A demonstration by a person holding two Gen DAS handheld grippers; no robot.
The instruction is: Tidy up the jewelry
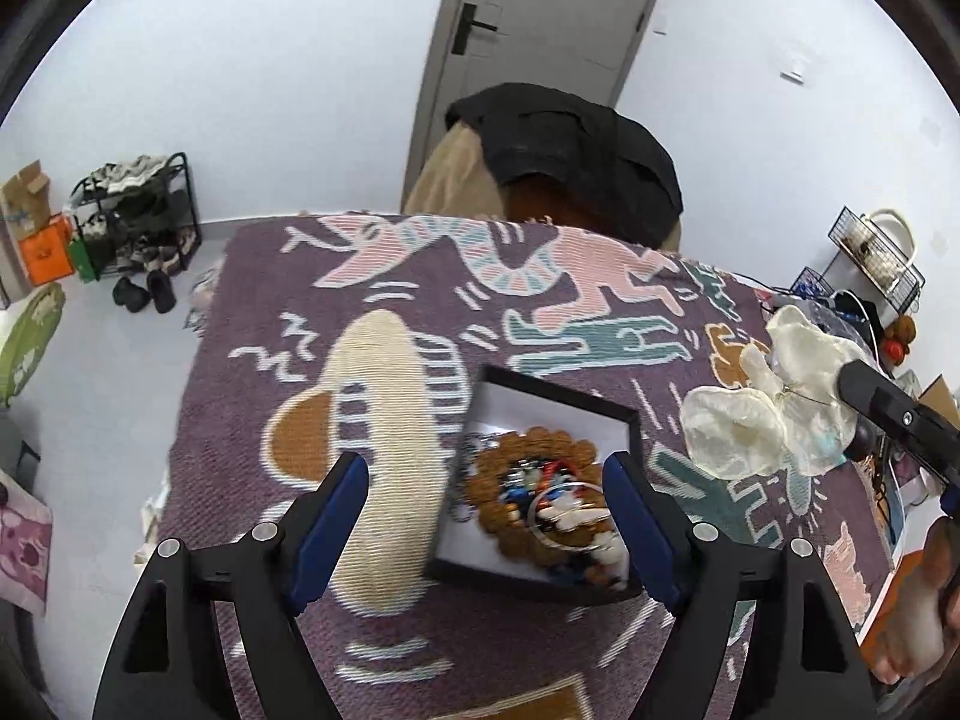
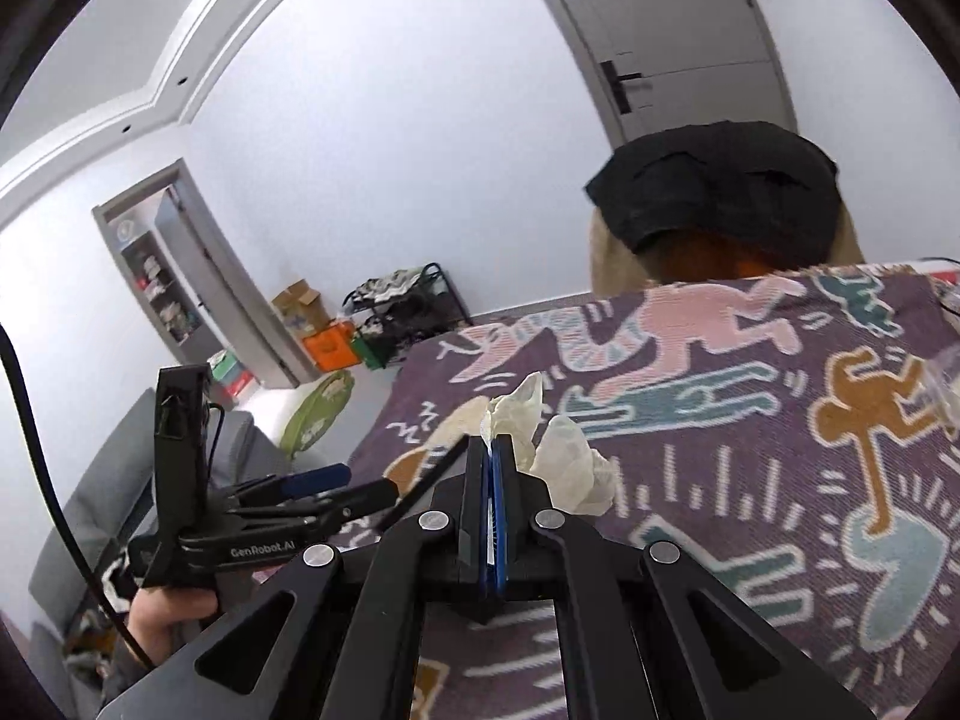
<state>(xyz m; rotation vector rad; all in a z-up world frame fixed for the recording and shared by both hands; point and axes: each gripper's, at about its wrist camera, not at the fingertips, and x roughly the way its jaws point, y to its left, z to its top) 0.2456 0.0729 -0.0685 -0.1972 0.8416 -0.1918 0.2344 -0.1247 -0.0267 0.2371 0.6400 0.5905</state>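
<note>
The jewelry (image 1: 543, 501) lay heaped in the black box (image 1: 624, 420) with the white lining, a brown beaded bracelet ringing a tangle of small coloured pieces and a thin silver ring. In your left wrist view the box sat on the patterned purple cloth (image 1: 252, 312) just past the fingertips, toward 1 o'clock from the middle of the frame.

Your left gripper (image 1: 486, 519) stood wide open with nothing between its blue pads, the right pad over the box's near right corner and the left pad over the cream shape woven into the cloth. It pointed steeply down at the box.

Your right gripper (image 2: 493, 450) was clamped tight on a pearly white flower ornament (image 1: 774, 396), whose petals fanned out past the fingertips. In the left view that ornament hung at 3 o'clock from the box, above the cloth and well apart from the pile.

The step in hand looked like bringing the ornament to the box. To do it well, you would have carried it in over the bare white lining at the far side, kept the petals off the beads, and released only once it rested. You would have kept the open left gripper clear of the box rim, or used it to steady the near edge
</note>
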